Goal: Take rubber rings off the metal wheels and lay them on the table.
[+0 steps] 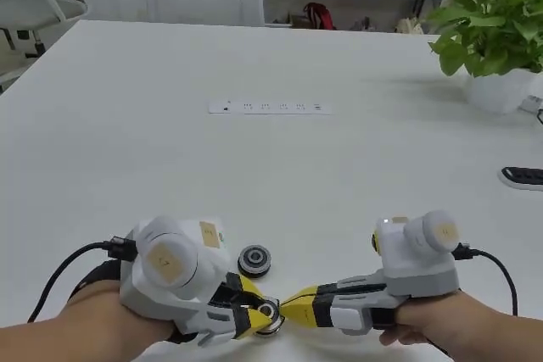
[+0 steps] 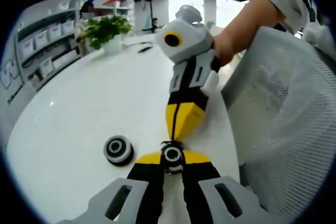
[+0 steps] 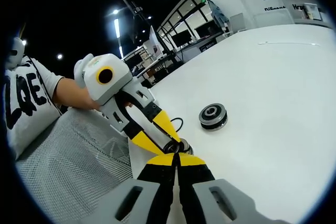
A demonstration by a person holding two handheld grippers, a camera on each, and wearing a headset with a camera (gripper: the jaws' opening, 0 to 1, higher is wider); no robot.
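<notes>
Closest to the headset, the left gripper [image 1: 257, 315] and the right gripper [image 1: 293, 307] are held tip to tip at the near edge of the white table [image 1: 271, 184]. The left gripper's jaws are clamped on a small metal wheel [image 2: 171, 154], which is carried between their yellow tips. The right gripper's jaws are drawn together, and their tips are set against that wheel's edge. Whether any rubber is pinched between them cannot be told.

The table is seen stretching away from the grippers, pale and broad. In the left gripper view a grey mesh chair [image 2: 283, 119] is seen just beside the table's edge, close to the jaws. At the far right of the tabletop a leafy green plant [image 1: 492, 14] is stood in a white pot [image 1: 501, 89]. Well apart from it, near the table's middle, a white power strip [image 1: 270, 108] is laid flat.

A second wheel [image 1: 254, 258] is laid flat on the table just beyond the left gripper's jaws, apart from both grippers. A dark rubber ring is seen round its rim, with a bright metal hub at its centre.
</notes>
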